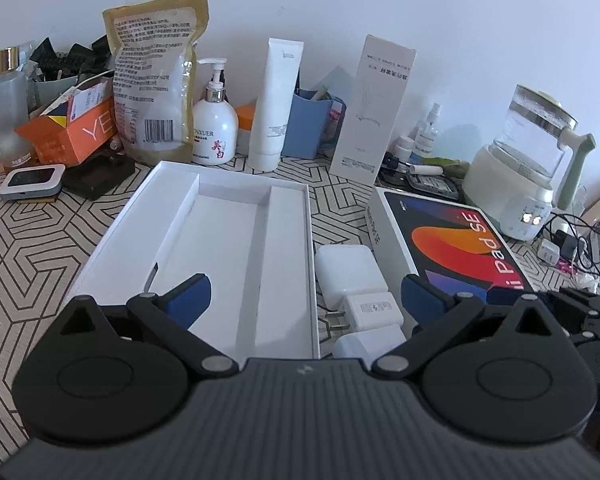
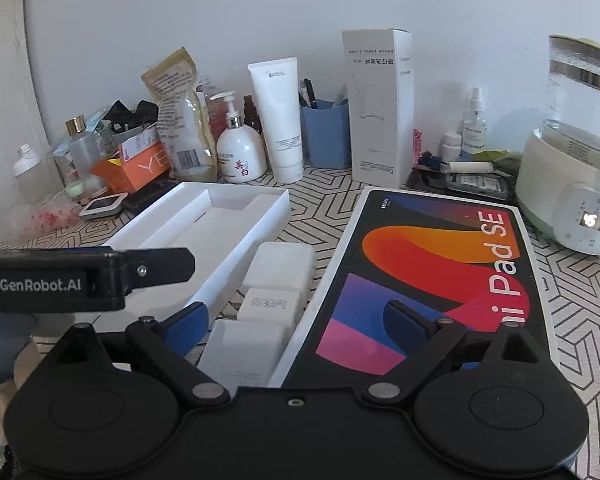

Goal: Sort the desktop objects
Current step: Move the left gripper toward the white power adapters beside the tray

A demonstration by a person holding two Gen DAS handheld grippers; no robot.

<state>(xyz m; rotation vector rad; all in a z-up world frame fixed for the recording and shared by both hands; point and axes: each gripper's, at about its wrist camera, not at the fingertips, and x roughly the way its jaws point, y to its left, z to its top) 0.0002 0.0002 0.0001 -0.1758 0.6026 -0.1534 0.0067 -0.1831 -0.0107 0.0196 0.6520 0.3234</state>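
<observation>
Both grippers spread wide, holding nothing. Left gripper hovers over the near end of the tray and the chargers. Right gripper hovers over the chargers and the near end of the lid.

Task items: three white chargers in a row, wedged in the gap between tray (left) and lid (right). Tray is open, nothing in it that I can see.

Risks, my read:
- Gap is narrow. A finger going down beside a charger likely hits the tray wall or lid edge and shoves one of them sideways.
- Chargers touch end to end; grabbing the middle one probably drags its neighbours. Its prongs point toward the tray and could snag the wall.
- Smooth rounded plastic, may slip out of a shallow pinch.
- Both grippers crowd the same spot; left one already fills the right wrist view's left side. Collision likely if both reach.

Further out: kettle far right looks powered, display lit, with cables near it. Keep the right arm's swing clear. Far row along the wall: tall box, blue cup, tube, pump bottle, pouch, orange box. Tall light stuff, tips easily, but not in the way of the chargers.
</observation>
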